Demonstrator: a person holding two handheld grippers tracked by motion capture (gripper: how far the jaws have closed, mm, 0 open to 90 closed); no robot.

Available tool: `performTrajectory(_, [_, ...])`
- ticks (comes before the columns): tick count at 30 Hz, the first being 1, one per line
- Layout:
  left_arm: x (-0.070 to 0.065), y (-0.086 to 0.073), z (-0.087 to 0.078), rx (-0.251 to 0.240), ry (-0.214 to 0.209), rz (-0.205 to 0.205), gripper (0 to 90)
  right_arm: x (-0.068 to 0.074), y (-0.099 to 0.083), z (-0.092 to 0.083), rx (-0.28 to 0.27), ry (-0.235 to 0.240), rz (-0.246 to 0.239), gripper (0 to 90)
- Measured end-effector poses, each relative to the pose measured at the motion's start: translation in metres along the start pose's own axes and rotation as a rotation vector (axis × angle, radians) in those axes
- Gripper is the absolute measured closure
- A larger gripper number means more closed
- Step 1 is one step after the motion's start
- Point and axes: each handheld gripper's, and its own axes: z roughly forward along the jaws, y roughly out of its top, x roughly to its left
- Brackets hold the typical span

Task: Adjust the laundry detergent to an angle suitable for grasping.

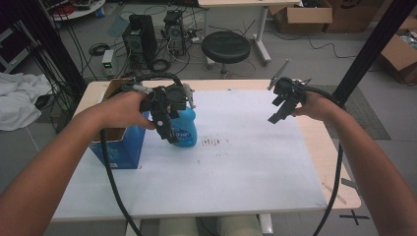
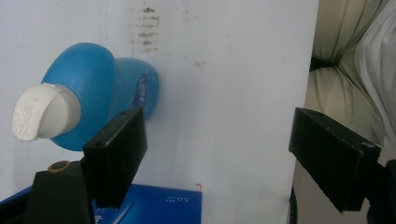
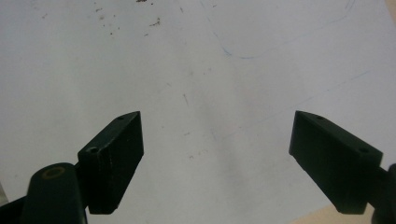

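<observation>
A blue bottle (image 1: 186, 129) with a white cap stands upright on the white sheet (image 1: 231, 162), just right of a blue box. My left gripper (image 1: 167, 129) hovers over the bottle, pointing down, jaws wide apart. In the left gripper view the blue bottle (image 2: 93, 93) with its white cap (image 2: 39, 112) lies left of my left gripper (image 2: 217, 154), outside the jaws, and nothing is between them. My right gripper (image 1: 278, 114) hangs open above the sheet at the right. Seen in the right gripper view, the right gripper (image 3: 215, 161) has only bare sheet between its jaws.
An open blue cardboard box (image 1: 118, 142) sits at the table's left edge, touching or nearly touching the bottle. Dark smudges (image 1: 212, 142) mark the sheet's middle. A black stool (image 1: 225, 46) and computer towers (image 1: 140, 37) stand beyond the table's far edge.
</observation>
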Motion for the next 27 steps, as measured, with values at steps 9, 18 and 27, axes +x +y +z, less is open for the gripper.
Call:
performTrajectory(9, [0.0, 0.001, -0.006, -0.017, 0.024, -0.002, 19.5, 0.0, -0.002, -0.004, -0.008, -0.004, -0.002, 17.4])
performTrajectory(18, [0.004, 0.004, -0.012, -0.023, 0.034, 0.01, 19.5, 0.001, -0.001, -0.002, -0.008, 0.001, -0.001, 17.3])
performTrajectory(27, [0.015, 0.015, -0.02, -0.034, 0.049, 0.035, 19.5, 0.0, -0.004, -0.003, -0.01, 0.001, 0.005, 17.3])
